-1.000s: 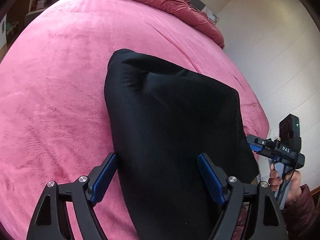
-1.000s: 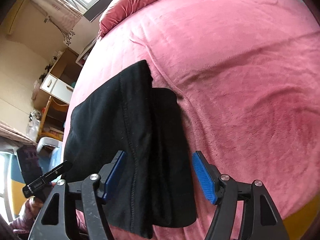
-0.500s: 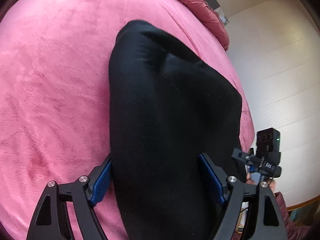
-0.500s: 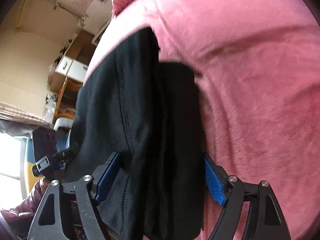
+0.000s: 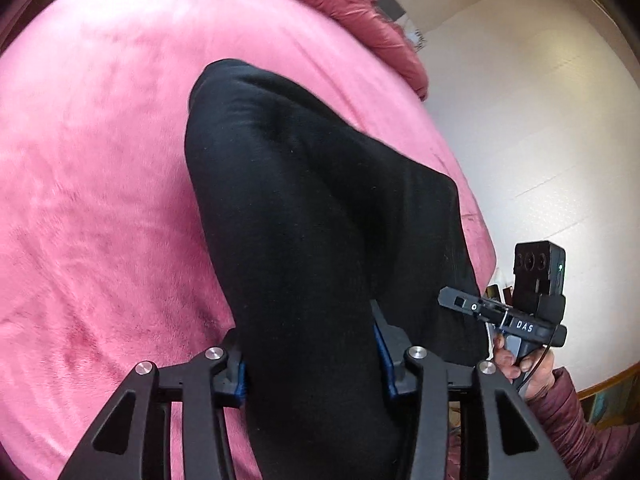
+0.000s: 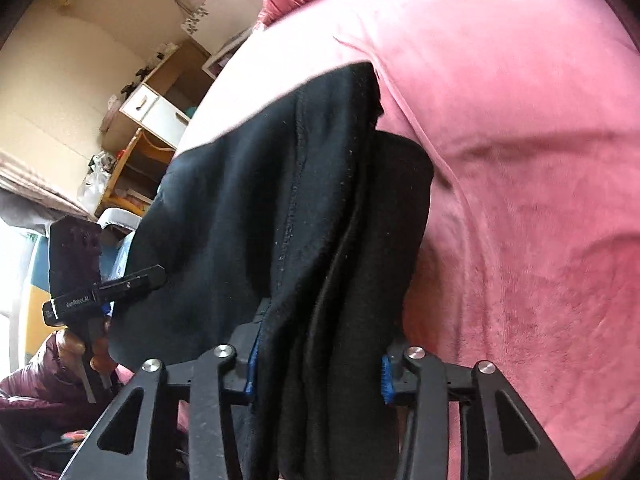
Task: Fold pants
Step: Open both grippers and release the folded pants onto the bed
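Pants (image 5: 320, 216), black and already doubled, lie on the pink bed (image 5: 100, 200) with their near edge bunched between both sets of jaws. The left gripper (image 5: 310, 364) and right gripper (image 6: 316, 368) are each closing on that edge. Both should probably catch every layer before lifting, or an inner layer may slip free.

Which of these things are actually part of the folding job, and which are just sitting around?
Part of the job:
- black pants
- left tongs, closing on the pants
- right tongs, closing on the pants
- pink bed cover, the work surface

Just lying about:
- crumpled quilt
- wooden shelf unit
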Motion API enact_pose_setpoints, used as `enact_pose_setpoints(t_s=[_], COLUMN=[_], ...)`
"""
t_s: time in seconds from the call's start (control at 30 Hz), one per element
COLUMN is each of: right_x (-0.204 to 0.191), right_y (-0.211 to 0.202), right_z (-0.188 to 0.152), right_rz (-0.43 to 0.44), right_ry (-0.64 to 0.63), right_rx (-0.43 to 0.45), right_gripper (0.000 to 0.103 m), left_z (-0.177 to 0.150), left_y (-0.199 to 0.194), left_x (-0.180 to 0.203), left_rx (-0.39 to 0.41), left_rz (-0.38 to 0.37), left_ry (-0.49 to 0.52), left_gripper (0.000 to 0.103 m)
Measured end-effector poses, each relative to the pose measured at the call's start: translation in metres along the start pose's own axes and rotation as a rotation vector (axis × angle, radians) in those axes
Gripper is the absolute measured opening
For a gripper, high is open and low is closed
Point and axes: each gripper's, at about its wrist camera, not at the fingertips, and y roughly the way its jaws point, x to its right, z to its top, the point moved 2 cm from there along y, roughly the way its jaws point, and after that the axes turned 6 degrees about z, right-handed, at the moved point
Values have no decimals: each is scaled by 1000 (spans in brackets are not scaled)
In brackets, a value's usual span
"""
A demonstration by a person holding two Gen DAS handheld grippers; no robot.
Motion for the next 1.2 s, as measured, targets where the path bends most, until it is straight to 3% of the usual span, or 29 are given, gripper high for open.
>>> enact_pose_setpoints(t_s=[0.17,0.4,0.73,0.9,0.97,1.13,1.2], right_x=[-28,-57,-66,-52,-41,-19,-12], right_y=[-2,41,104,123,126,139,144], right_z=[25,92,166,174,174,166,164], right_rz=[33,62,35,12,10,17,44], right_ry=[-50,-88,-93,-72,-45,0,43], right_rx=[38,65,20,-12,-16,-4,13], right_gripper=[43,43,43,43,44,57,57], left_z=[18,74,132,149,150,146,139], left_y=[-31,-53,-29,4,16,27,23], left_x=[-6,-26,-68,-75,-86,-94,-96], left_rx=[77,143,138,95,81,106,122], left_rz=[11,96,200,232,242,237,252], left_ry=[19,45,16,-12,-38,-62,-64], left_gripper=[48,48,49,52,60,72,72])
